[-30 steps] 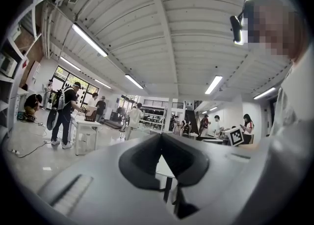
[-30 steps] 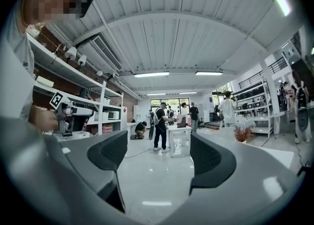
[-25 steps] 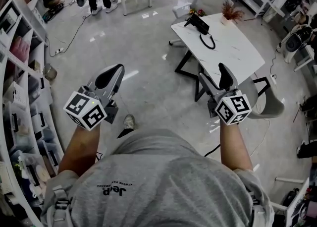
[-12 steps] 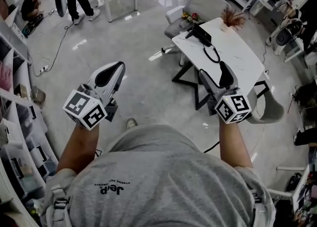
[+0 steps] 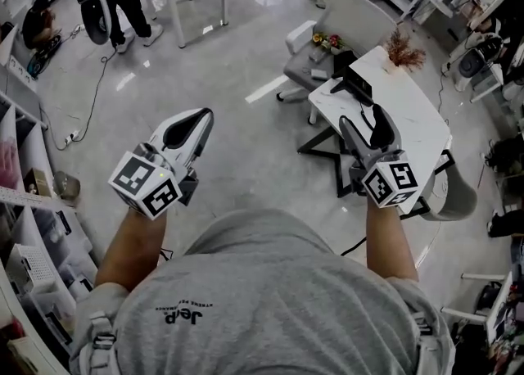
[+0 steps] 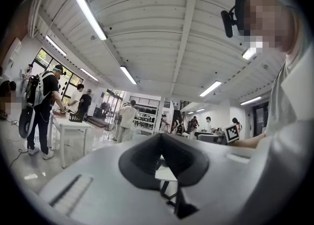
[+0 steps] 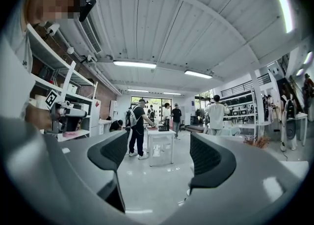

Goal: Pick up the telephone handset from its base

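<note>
Head view, looking steeply down: I see the person's grey shirt, both forearms held forward, and a gripper in each hand over a glossy grey floor (image 5: pixel 246 144).

The step in hand, as I judge it, is the approach. Nothing has been grasped. The telephone (image 5: pixel 354 80) sits at the far end of a white bench (image 5: pixel 417 115), ahead and to the right, well apart from both grippers. It shows only as a small dark shape with a cord trailing toward the near side. The handset looks to be resting on its base, though it is too small for me to be sure. A dried plant (image 5: pixel 403 47) stands near it on the bench, and a grey chair (image 5: pixel 332 21) is just beside the bench's far end.

The right gripper (image 5: pixel 362 124) points toward the bench and lines up with the telephone. In the right gripper view its jaws (image 7: pixel 162 153) stand wide apart, with only open floor and distant people between them (so it is empty).

The left gripper (image 5: pixel 201 119) points out over the floor. In the left gripper view its jaws (image 6: pixel 161 135) are closed tip to tip, holding nothing.

The next move, I judge, calls for stepping closer to the bench. Then the wide-open right jaws need bringing down astride the middle of the handset, minding the cord when lifting.
</note>
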`<state>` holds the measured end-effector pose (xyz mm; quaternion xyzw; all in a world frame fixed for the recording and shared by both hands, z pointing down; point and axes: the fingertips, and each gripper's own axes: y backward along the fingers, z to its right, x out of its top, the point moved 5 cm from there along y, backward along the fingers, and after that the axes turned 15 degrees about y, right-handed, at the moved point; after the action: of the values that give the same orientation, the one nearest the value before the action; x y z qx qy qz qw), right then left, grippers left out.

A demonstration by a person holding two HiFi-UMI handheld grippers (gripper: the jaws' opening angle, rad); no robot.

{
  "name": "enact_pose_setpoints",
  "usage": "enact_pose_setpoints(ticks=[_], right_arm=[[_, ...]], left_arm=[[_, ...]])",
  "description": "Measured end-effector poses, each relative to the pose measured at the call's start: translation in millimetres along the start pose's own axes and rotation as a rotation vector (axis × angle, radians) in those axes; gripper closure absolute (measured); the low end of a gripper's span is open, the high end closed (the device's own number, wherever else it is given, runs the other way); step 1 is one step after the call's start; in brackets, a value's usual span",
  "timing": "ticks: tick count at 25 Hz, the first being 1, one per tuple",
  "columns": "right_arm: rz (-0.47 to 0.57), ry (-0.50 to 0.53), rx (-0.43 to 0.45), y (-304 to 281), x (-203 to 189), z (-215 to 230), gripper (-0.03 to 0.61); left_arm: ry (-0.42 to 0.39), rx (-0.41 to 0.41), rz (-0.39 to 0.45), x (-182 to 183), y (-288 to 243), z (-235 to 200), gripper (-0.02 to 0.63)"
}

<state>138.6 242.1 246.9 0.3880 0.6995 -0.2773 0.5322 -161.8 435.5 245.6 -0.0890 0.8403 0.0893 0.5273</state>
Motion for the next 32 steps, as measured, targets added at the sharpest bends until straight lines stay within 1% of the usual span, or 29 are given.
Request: enact_pose_setpoints(ticks=[7, 12, 16, 20, 24, 28, 32], right_arm=[[-0.026, -0.021, 0.003, -80.3, -24.9, 36.3, 0.202], [-0.014, -0.021, 0.042, -140.1, -51.8, 76.3, 0.202], [0.003, -0.017, 0.099, -198.2, -74.5, 135.1, 0.202], [0.018, -0.002, 0.165, -254.0, -89.0, 194.0, 0.202], [0.025, 0.033, 0.212, -301.8, -103.2, 237.1, 0.202], [0.001, 0.027, 0.217, -333.2, -117.5, 256.7, 0.202], [-0.030, 0.007, 0.188, -357.3, -135.5, 263.1, 0.202]], left_arm=[[0.024, 0.013, -0.031, 10.8, -57.7, -63.0, 0.557], [0.017, 0.044, -0.030, 10.1, -112.2, -98.3, 0.557], [0.005, 0.078, -0.016, 11.1, -184.8, -121.0, 0.557], [0.014, 0.117, 0.007, 15.7, -265.3, -141.7, 0.557], [0.005, 0.126, -0.006, 13.8, -333.3, -157.7, 0.557], [0.008, 0.126, -0.025, 15.3, -373.2, -179.3, 0.557], [0.016, 0.115, -0.023, 24.3, -393.6, -210.7, 0.557]])
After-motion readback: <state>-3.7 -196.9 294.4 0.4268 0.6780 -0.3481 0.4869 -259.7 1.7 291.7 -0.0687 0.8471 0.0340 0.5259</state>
